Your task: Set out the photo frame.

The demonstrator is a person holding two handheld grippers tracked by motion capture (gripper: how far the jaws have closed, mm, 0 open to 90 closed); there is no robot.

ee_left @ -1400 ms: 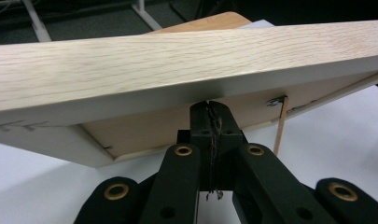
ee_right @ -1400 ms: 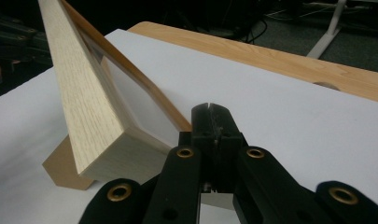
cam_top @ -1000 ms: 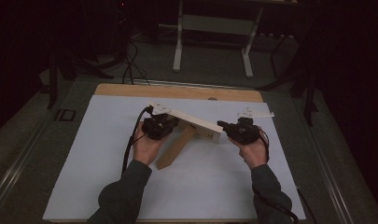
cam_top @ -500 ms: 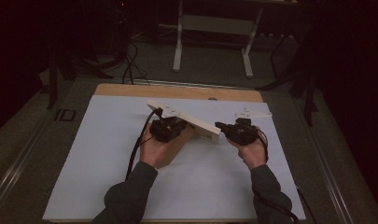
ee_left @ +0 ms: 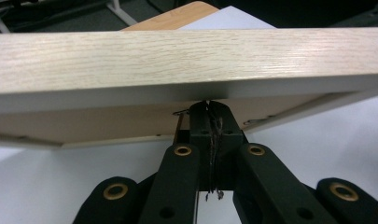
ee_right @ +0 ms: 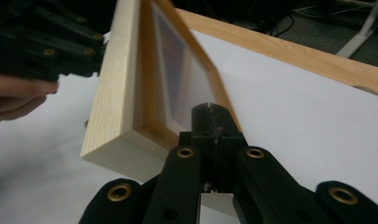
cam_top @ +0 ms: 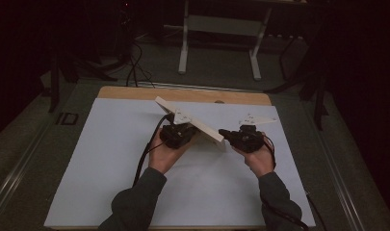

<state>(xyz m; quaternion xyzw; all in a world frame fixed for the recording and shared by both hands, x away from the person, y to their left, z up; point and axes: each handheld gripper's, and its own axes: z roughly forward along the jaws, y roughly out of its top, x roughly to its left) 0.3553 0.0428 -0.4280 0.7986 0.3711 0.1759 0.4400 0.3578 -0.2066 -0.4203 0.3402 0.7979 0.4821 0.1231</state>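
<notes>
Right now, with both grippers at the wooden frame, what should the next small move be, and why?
Probably lower the wooden frame gently toward the white mat. It stands tilted off it, and both the left gripper and the right gripper have their jaws closed at its edges.

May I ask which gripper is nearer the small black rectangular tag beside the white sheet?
Left: the left gripper is right of the black tag; the right gripper lies farther right.

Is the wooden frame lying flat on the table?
No: the frame stands tilted on edge, propped between the two hand-held grippers.
</notes>
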